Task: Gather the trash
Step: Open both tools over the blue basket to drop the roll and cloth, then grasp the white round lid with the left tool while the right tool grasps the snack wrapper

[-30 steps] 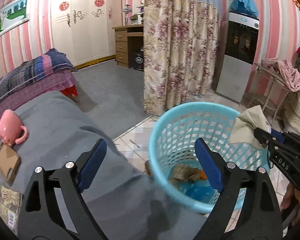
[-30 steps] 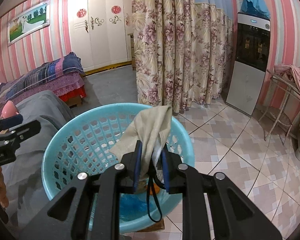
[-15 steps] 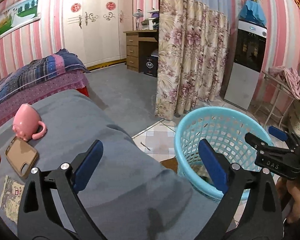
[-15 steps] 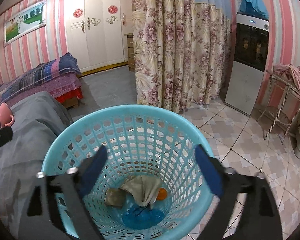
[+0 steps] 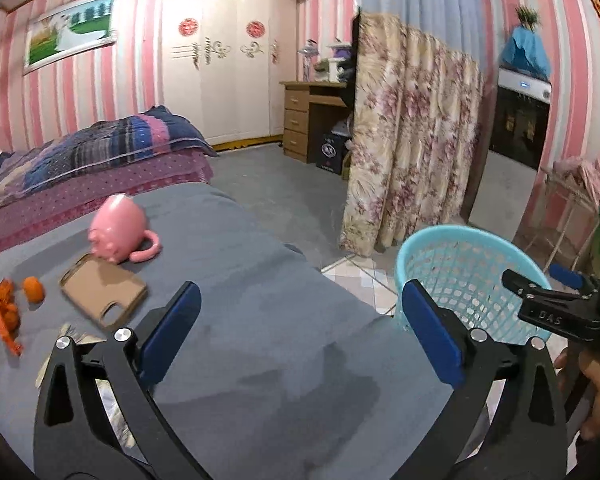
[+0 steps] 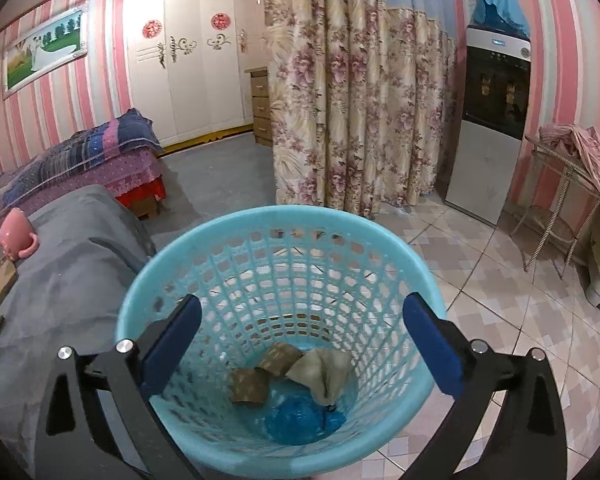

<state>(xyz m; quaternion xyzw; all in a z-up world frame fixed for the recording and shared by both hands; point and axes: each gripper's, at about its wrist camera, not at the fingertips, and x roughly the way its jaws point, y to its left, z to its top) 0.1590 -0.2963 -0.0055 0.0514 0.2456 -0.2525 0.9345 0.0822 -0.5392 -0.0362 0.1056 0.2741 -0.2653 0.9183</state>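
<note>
From the left wrist view, the left gripper [image 5: 300,330] hangs over the grey cloth-covered table [image 5: 260,340] with its blue-padded tongs spread wide and nothing between them. Off to the left lie the leftovers: a small orange fruit [image 5: 33,289] and a strip of orange peel [image 5: 4,316], near a tan phone case [image 5: 104,294] and a pink pig-shaped mug [image 5: 118,234], which look like keepers rather than rubbish. The peel should be featherlight and floppy, so I'd pinch it at its bunched middle; the round fruit may roll, so take it across its widest part. The right wrist view looks straight down into the light-blue plastic lattice basket [image 6: 284,224] on the tiled floor, just beside the table. The right gripper [image 6: 300,330] is spread open and empty above it. At the bottom rest a crumpled beige cloth [image 6: 322,368], two brown cardboard scraps [image 6: 260,380] and a blue plastic bag [image 6: 300,420].
</note>
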